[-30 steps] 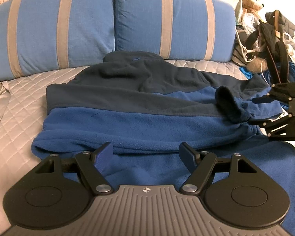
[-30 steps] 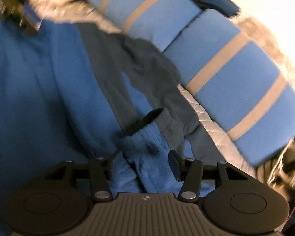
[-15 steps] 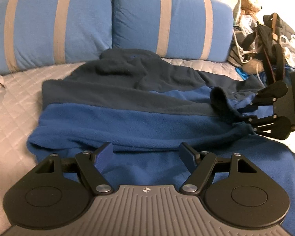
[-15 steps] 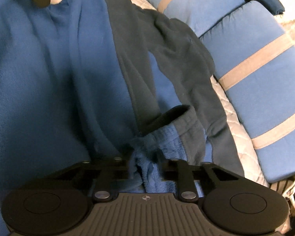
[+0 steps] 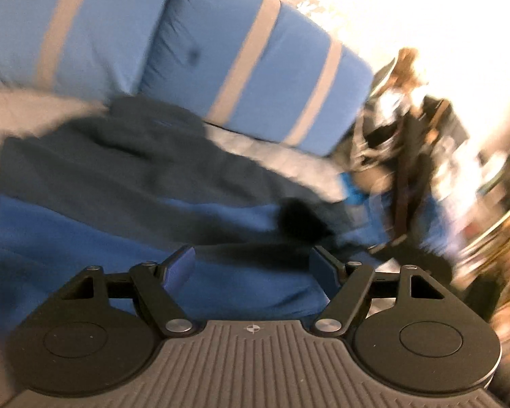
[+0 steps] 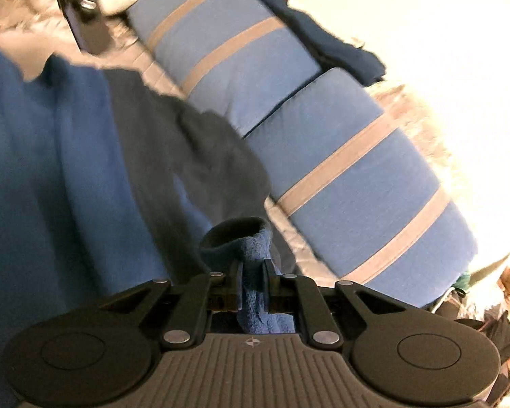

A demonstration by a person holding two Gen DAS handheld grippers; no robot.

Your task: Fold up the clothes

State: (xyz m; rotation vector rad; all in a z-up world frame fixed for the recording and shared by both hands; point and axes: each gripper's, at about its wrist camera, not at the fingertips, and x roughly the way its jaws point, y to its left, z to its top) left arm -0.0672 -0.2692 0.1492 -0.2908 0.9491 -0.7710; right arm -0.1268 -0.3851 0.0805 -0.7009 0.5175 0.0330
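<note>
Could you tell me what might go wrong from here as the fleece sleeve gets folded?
1. The right gripper pinches only the sleeve near its dark cuff; a hard pull might slip it free.
2. The left gripper is open over the fleece jacket, pinning nothing, so the body may drag along and bunch.

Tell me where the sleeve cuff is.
Right wrist view, bottom centre: the cuff is clamped in the right gripper, beside the striped pillows.
</note>
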